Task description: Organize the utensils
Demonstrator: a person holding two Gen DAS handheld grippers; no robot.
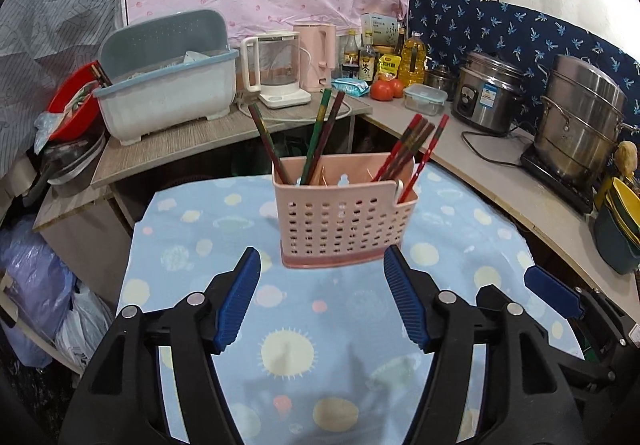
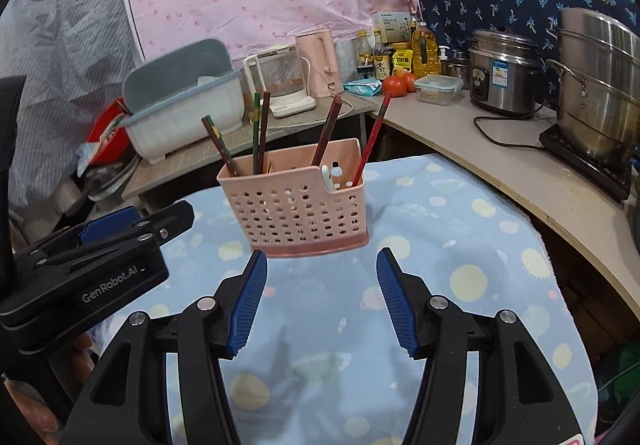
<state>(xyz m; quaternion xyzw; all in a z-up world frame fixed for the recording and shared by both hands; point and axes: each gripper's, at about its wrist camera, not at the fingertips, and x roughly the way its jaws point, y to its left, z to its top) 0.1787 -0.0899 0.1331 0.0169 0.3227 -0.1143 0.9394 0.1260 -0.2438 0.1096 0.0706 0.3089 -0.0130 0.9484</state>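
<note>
A pink perforated utensil holder (image 1: pixel 344 213) (image 2: pixel 296 205) stands upright on the blue patterned cloth (image 1: pixel 320 325) (image 2: pixel 440 245). Several red and dark chopsticks (image 1: pixel 320 137) (image 2: pixel 260 129) stick out of its compartments, and a white utensil (image 2: pixel 327 178) shows at its right end. My left gripper (image 1: pixel 322 273) is open just short of the holder, nothing between its blue pads. My right gripper (image 2: pixel 322 273) is open too, empty, a little before the holder. Each gripper shows at the edge of the other's view.
Behind the cloth is a wooden counter (image 1: pixel 168 149) with a blue-grey dish rack (image 1: pixel 168 85), a blender jug (image 1: pixel 276 73) and a pink kettle (image 1: pixel 316 53). To the right, a shelf (image 1: pixel 500 181) carries bottles, tomatoes (image 1: pixel 386 88), a rice cooker (image 1: pixel 486 93) and a steel pot (image 1: pixel 580 121).
</note>
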